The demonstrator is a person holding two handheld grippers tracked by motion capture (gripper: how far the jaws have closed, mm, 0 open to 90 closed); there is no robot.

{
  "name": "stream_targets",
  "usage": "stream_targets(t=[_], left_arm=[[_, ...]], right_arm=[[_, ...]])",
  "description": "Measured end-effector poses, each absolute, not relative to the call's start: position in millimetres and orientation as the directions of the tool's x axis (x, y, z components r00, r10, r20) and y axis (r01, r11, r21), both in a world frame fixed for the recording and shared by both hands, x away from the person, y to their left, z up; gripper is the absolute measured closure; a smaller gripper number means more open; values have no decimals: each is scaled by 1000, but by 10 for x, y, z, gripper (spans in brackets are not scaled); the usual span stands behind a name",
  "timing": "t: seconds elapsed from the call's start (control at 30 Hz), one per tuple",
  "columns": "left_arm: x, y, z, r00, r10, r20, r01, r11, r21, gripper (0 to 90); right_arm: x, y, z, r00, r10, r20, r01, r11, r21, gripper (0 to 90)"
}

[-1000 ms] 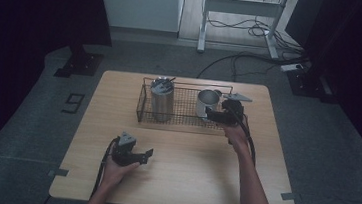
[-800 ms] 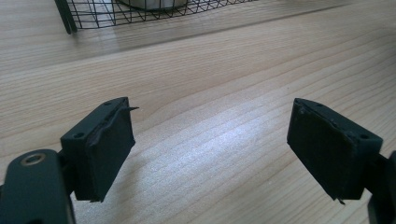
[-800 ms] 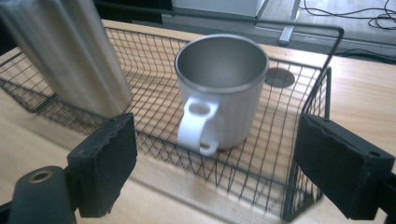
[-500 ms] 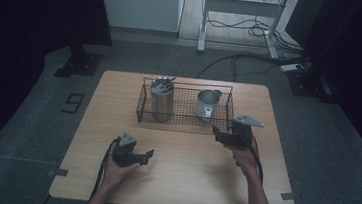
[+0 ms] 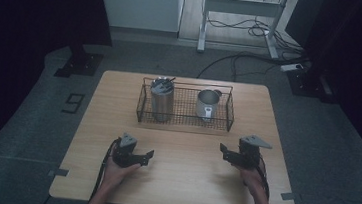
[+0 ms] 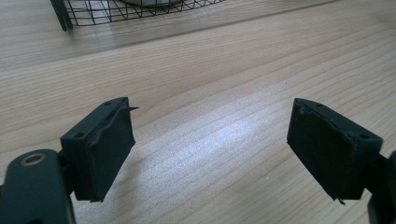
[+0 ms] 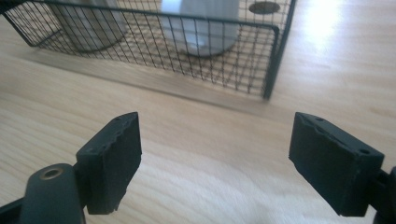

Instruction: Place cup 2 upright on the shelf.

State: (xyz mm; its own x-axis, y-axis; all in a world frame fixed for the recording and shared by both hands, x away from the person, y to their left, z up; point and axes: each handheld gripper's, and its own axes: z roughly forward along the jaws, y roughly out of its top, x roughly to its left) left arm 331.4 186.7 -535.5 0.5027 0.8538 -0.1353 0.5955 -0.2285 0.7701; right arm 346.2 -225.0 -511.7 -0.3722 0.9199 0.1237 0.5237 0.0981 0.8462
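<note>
Two hand-held tools, the left gripper (image 5: 146, 156) and right gripper (image 5: 224, 154), rest released and empty on the pale wooden worktop (image 5: 186, 183), near the black wire basket (image 5: 185, 125) that holds the handled steel mug (image 5: 208, 103) beside the tall steel tumbler (image 5: 161, 102), so any reach should probably clear the rim first.

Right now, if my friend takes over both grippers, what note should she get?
Left gripper: open, holding nothing, low over the near left part of the wooden table.
Right gripper: open, holding nothing, near right, just in front of the wire basket.
Things: the lidded steel tumbler stands upright in the basket's left half and the steel mug stands upright in its right half.
Done: both cups are in the basket.
Left: probably nothing to load, since no other item lies on the table.
</note>
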Motion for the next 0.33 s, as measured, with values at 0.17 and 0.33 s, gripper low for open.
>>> stream_targets(t=[0.17, 0.33], left_arm=[[3304, 1864, -5348, 504, 854, -131, 594, -233, 770, 147], [3300, 1862, -5344, 505, 854, -126, 592, -237, 771, 147]], right_arm=[[3436, -2320, -5145, -360, 925, 117, 524, 97, 846, 170], [3428, -2346, -5171, -354, 931, 93, 523, 115, 845, 166]])
